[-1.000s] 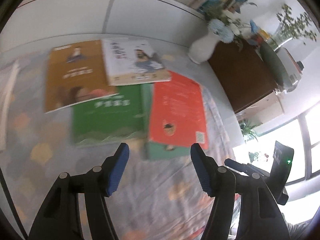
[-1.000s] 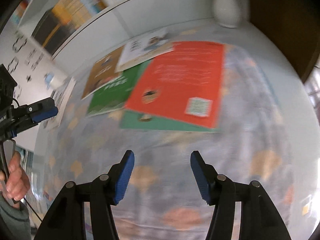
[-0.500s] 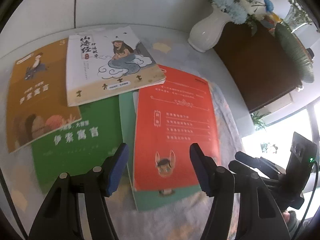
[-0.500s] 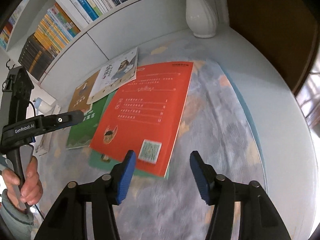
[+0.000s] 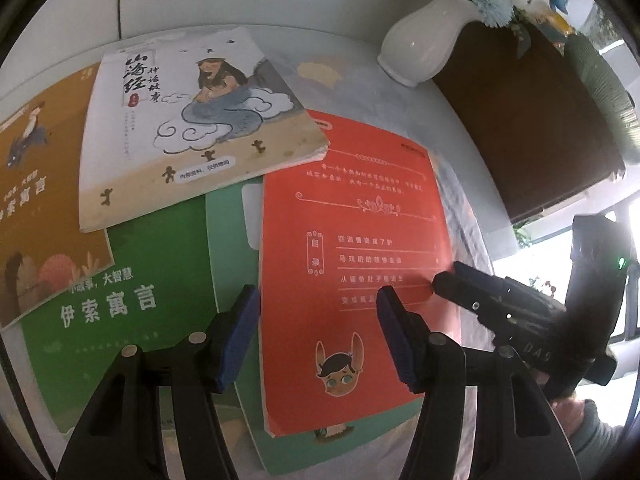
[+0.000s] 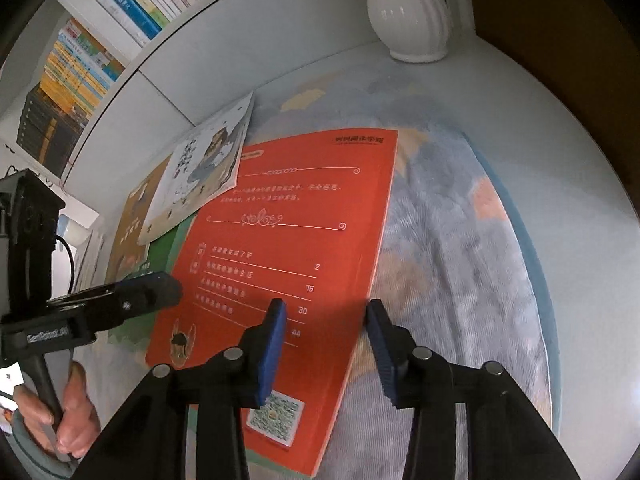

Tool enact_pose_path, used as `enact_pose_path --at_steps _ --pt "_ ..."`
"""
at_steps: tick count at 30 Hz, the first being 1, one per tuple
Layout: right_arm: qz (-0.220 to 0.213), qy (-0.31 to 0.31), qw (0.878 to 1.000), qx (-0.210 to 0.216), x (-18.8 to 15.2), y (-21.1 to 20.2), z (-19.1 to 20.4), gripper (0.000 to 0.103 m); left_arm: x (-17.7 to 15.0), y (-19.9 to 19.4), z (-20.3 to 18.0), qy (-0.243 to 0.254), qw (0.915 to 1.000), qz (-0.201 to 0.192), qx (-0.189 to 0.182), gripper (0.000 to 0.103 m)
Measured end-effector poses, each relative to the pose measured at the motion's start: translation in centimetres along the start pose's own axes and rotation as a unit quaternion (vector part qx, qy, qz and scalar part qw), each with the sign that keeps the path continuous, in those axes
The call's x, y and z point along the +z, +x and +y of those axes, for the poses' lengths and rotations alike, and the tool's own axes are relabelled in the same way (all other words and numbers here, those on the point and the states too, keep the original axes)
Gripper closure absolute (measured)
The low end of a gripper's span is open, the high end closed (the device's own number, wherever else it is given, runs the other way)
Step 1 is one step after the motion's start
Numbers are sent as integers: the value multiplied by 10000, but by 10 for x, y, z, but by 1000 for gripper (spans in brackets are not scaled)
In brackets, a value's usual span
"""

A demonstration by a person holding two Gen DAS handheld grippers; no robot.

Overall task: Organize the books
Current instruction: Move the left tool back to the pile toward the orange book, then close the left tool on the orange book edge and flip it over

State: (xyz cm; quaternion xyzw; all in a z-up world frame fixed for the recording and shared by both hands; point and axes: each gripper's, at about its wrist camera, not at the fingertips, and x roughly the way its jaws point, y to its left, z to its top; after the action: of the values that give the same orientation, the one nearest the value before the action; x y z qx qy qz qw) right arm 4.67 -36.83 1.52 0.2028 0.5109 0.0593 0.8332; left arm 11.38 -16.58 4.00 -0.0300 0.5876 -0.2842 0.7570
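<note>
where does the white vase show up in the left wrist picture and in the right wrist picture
Left wrist: the white vase stands at upper right, on the table beyond the books, with flowers in it.
Right wrist: the vase sits at top centre-right, its top cut off by the frame.
Shared landmark: the red book lies in front of it in both.

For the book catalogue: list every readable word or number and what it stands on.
"山海经" on the white book.
"伊索寓言" on the green book.
"目录" and page numbers "2", "16", "30", "44" on the red book.
"GenRobot.AI" on the left gripper.
Shelf book spines: too small to read.
</note>
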Motion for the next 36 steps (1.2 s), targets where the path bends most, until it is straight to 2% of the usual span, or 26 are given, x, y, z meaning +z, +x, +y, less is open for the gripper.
enact_pose_path --at_steps 4,7,15,18,20,23,28,31,34,36 --pt "80 38 9999 80 -4 -6 -7 61 -15 0 -9 10 9998 126 -172 46" --pt "167 36 9998 58 -18 -17 -10 61 -39 -1 -23 83 9995 217 -218 46" --pt "469 -80 9988 -135 -89 -59 -19 61 -114 -2 -61 209 9968 616 -467 46" --pt "629 -153 9978 -113 -115 -73 -22 61 -132 -3 -71 246 9960 674 -531 46" --pt "687 -170 9974 -130 -129 -80 -24 61 -140 -2 -77 193 9952 720 -628 46" --pt "578 -93 9981 -199 -144 -88 -28 61 -147 1 -83 204 9963 634 -548 46" --pt "320 159 9993 -72 -145 -88 -31 55 -148 1 -82 91 9965 553 -625 43" --pt "173 559 9975 401 -138 -102 -38 55 -154 -1 -76 87 9967 476 -655 42" --pt "-135 898 9877 1272 -128 -132 -38 55 -157 -6 -66 -71 9958 426 -807 41" --pt "-250 1082 9717 2087 -119 -147 -33 55 -156 -7 -59 -269 9935 490 -989 41"
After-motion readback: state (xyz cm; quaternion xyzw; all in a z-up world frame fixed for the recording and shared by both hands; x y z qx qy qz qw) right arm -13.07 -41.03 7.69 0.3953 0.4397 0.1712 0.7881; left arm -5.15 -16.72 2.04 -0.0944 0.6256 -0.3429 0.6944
